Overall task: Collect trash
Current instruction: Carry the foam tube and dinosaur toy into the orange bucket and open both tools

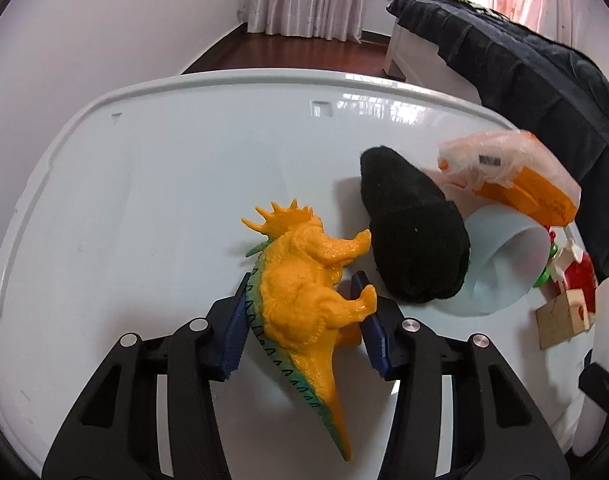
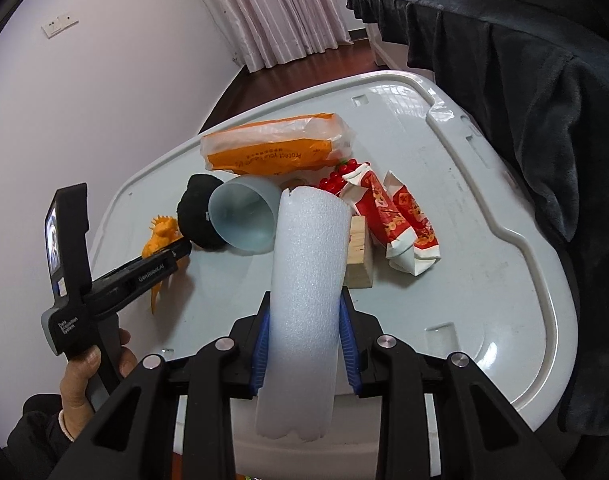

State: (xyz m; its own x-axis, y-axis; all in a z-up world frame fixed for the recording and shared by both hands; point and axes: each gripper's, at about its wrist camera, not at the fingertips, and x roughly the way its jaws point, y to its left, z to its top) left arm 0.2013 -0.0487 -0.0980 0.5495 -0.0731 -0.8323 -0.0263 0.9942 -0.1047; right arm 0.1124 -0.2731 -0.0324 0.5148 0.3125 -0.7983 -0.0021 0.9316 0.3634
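Two hand-held grippers work over a glossy white worktop point(image 1: 144, 184) with a raised rim. The left hand-held gripper point(image 1: 302, 300) straddles an orange toy dinosaur point(image 1: 300, 296) lying on its side; the blue pads point(image 1: 234, 336) sit against its spiny back on one side and its legs on the other, so the jaws look closed on the toy. No earlier view is on hand. The right hand-held gripper point(image 2: 304, 320) clamps a white foam tube point(image 2: 308, 276) between its blue pads, the tube pointing forward over the clutter. Just beyond the dinosaur's snout lies a black knitted item point(image 1: 412, 236), touching a pale translucent cup point(image 1: 500, 260) tipped on its side. Behind these rests an orange pack in a clear plastic bag point(image 2: 276, 146). Red berries point(image 2: 340, 176), two crumpled red-and-white paper cartons point(image 2: 392, 216) and a wooden block point(image 2: 360, 256) lie near the foam tube's far end. A person's hand point(image 2: 88, 376) grips the left tool's handle. Dark fabric point(image 2: 524, 100) hangs beside the worktop, with pink curtains point(image 2: 272, 12) behind.
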